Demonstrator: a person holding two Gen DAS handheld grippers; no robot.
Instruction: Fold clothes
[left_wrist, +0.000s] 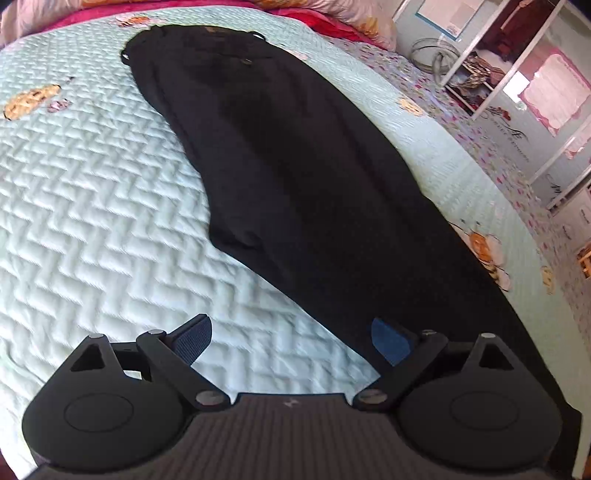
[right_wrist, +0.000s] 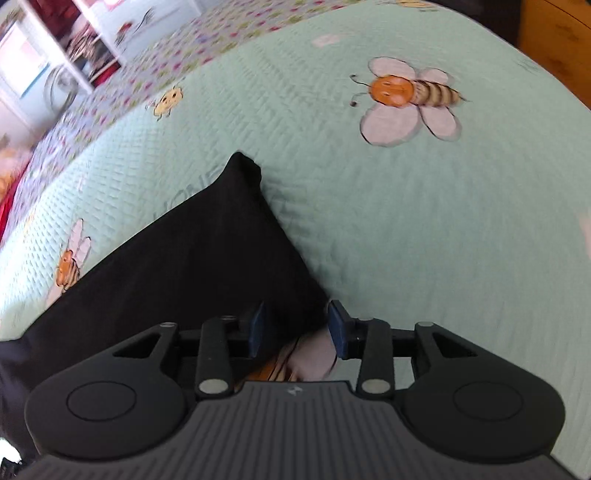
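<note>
A pair of black trousers (left_wrist: 288, 177) lies lengthwise on the mint quilted bedspread (left_wrist: 92, 206), waistband at the far end. My left gripper (left_wrist: 293, 341) hovers open and wide over the near part. Its left finger is over bare quilt and its right fingertip (left_wrist: 391, 343) is over the trousers' edge. In the right wrist view the trouser leg end (right_wrist: 192, 251) tapers to a corner pointing away. My right gripper (right_wrist: 298, 328) is open, and the cloth's right edge runs down into the gap between its fingers.
The bedspread (right_wrist: 406, 221) carries printed bees (right_wrist: 410, 99) and a patterned border. Pillows and a red blanket (left_wrist: 325, 22) sit at the head of the bed. White-framed shelves (left_wrist: 517, 74) stand beyond the bed's right side. A wooden piece (right_wrist: 557, 40) is at the top right.
</note>
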